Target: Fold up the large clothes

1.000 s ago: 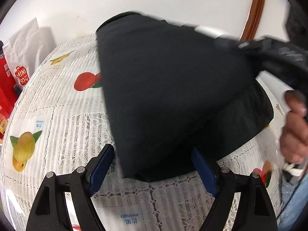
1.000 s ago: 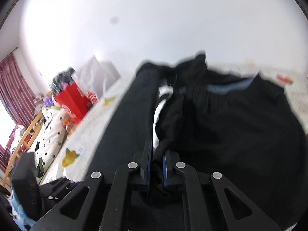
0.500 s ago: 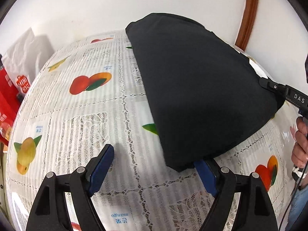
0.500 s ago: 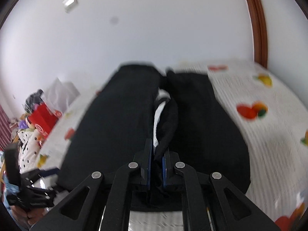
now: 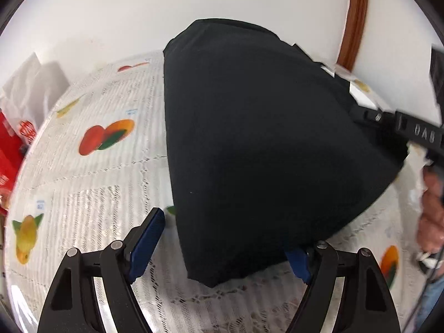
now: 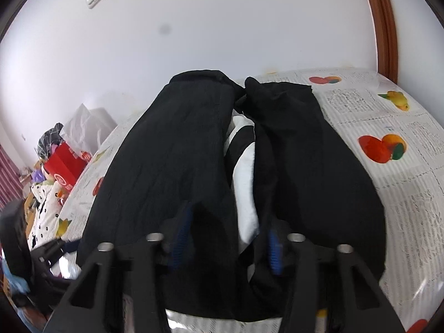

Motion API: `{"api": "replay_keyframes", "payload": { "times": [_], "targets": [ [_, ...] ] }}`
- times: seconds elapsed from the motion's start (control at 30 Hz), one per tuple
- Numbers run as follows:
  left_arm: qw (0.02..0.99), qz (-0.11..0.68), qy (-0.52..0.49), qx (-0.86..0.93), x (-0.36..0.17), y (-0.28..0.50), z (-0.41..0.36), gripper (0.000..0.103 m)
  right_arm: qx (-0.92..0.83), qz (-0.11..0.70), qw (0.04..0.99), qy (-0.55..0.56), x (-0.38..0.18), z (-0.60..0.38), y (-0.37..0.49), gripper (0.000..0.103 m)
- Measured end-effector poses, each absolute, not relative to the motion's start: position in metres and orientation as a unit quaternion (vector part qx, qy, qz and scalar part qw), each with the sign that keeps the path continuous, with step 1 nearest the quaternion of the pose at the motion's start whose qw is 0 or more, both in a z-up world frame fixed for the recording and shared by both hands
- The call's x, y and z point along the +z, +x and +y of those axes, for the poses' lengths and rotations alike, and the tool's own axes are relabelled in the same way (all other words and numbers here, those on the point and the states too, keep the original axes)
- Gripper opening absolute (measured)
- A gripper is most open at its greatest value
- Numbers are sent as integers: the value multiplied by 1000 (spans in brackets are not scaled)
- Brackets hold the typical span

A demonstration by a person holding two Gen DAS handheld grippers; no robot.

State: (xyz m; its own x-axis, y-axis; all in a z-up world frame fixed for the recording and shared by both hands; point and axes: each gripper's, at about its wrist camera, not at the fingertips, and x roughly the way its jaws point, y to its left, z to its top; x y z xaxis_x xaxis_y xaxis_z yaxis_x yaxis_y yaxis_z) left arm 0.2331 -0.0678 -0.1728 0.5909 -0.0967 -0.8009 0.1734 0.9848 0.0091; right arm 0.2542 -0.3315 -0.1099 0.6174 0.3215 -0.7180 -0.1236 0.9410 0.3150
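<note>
A large black garment [image 5: 258,144] lies folded on the fruit-print tablecloth [image 5: 105,183]. In the right wrist view it [image 6: 177,166] shows as two long black folds with a white lining [image 6: 245,183] between them. My left gripper [image 5: 222,247] is open, its jaws wide on either side of the garment's near corner. My right gripper [image 6: 226,241] is open over the garment's near end, with cloth lying between the blue pads [image 6: 180,236]. The right gripper also shows in the left wrist view [image 5: 410,133] at the garment's right edge.
A red bag [image 6: 65,169] and white plastic bags [image 5: 33,88] stand at the table's left end. A spotted cloth [image 6: 45,208] lies below them. A white wall runs behind the table, with a brown door frame [image 5: 356,19] at right.
My right gripper has opened and let go of the garment's fold. The garment has settled flat on the table. My left gripper has moved in around the near corner.
</note>
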Motion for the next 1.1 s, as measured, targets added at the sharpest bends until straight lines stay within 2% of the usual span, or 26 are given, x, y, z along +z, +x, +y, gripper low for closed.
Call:
{"api": "replay_keyframes", "payload": {
  "times": [0.03,0.13,0.33,0.4,0.5,0.57,0.7,0.73,0.8,0.9,0.97,1.03,1.1],
  "targets": [
    [891,446,42,-73,-173,233,-66,80,119,418,895,101,-105,-327,256,14],
    [890,450,36,-56,-173,238,-66,80,133,400,902,94,-87,-328,257,7],
    [892,448,34,-48,-173,240,-63,81,154,282,932,169,-44,-382,221,5],
    [892,447,35,-47,-174,241,-64,81,132,294,933,163,-54,-389,217,5],
    [893,446,37,-47,-174,242,-65,82,93,355,919,144,-86,-390,225,6],
    [892,447,37,-53,-174,242,-65,81,81,379,912,138,-102,-389,228,8],
    [894,438,17,-94,-169,234,-62,78,88,379,910,142,-100,-391,225,21],
    [894,435,18,-106,-168,233,-63,78,94,380,908,145,-100,-393,227,31],
    [892,437,32,-110,-168,235,-75,78,104,383,905,150,-100,-393,232,44],
    [889,445,50,-90,-171,238,-89,80,106,397,900,146,-103,-383,242,44],
    [890,446,51,-84,-172,239,-91,80,96,406,900,126,-104,-376,247,40],
    [890,448,50,-75,-172,240,-92,80,85,410,903,98,-99,-369,251,10],
    [889,449,50,-70,-171,241,-97,81,99,398,907,97,-89,-370,253,7]
  ]
}}
